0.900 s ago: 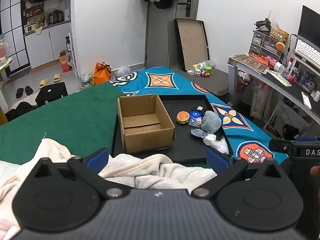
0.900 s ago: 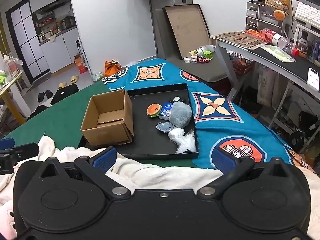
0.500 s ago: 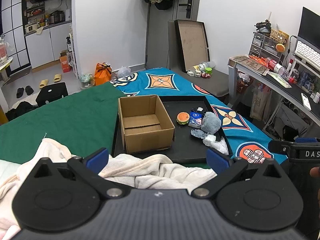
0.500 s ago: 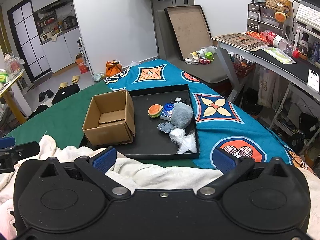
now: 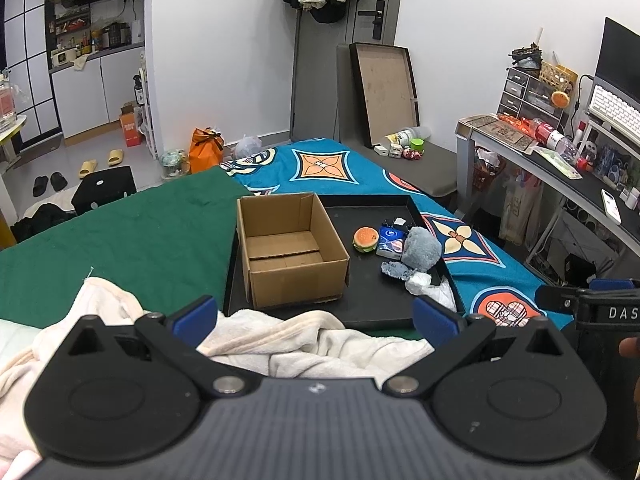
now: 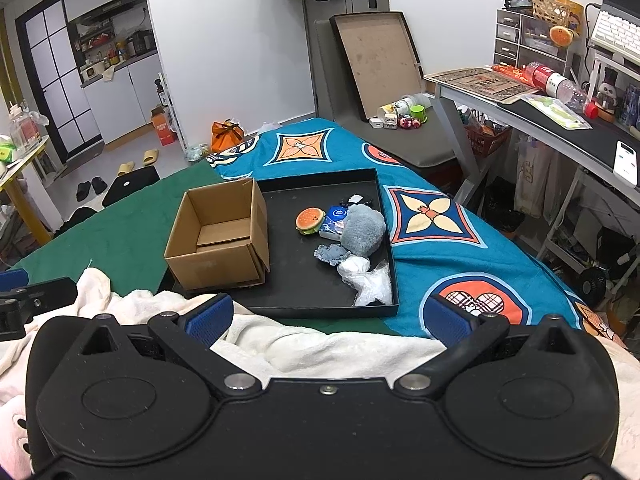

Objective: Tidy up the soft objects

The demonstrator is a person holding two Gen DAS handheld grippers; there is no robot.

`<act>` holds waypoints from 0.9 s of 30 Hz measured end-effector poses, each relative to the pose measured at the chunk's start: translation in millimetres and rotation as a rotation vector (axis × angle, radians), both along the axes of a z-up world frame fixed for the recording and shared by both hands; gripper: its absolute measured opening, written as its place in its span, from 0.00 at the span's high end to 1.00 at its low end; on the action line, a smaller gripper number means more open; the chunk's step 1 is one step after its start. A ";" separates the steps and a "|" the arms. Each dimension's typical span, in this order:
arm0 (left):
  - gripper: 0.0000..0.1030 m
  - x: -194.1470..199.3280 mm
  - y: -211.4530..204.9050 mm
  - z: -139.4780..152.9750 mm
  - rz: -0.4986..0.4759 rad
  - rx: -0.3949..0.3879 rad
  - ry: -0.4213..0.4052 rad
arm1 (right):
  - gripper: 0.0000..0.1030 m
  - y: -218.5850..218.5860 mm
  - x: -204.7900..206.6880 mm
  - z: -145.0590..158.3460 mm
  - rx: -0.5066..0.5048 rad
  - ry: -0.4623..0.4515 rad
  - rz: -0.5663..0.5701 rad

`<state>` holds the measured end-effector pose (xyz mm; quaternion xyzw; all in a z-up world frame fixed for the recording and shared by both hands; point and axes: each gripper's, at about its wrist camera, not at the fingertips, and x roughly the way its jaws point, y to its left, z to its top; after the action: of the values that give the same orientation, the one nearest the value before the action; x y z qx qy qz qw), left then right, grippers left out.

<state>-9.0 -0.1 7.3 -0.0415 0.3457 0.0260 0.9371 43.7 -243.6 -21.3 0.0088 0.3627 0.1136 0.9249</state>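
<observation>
left gripper (image 5: 314, 315): jaws wide, nothing between them; held above a cream blanket (image 5: 304, 340) near the tray's close edge
right gripper (image 6: 326, 318): jaws wide as well, nothing gripped; beside the left one, over the same blanket
tray (image 6: 304, 292): black, lying on the bed with its green and teal covers
cardboard box (image 6: 218, 236): open, standing on the tray's left part
soft objects: burger toy (image 6: 309, 220), blue packet (image 6: 334, 222), grey plush ball (image 6: 363, 230), small grey-blue piece (image 6: 330, 253) and white crumpled wrap (image 6: 362, 276) clustered on the tray's right part, well apart from both grippers; the packet touches the ball
</observation>
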 end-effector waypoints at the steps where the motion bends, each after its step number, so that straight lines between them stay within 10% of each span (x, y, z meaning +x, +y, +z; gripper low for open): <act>1: 0.00 0.2 0.3 0.0 -0.001 0.000 0.001 | 0.00 0.4 0.1 0.1 -0.001 -0.002 0.000; 27: 0.00 56.4 10.6 -11.9 0.021 -0.026 0.039 | 0.00 0.2 45.8 -9.9 0.014 0.083 0.027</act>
<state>47.4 10.5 -4.6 -0.0569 0.3639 0.0323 0.9292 89.5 -243.4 -31.2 0.0149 0.3999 0.1282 0.9074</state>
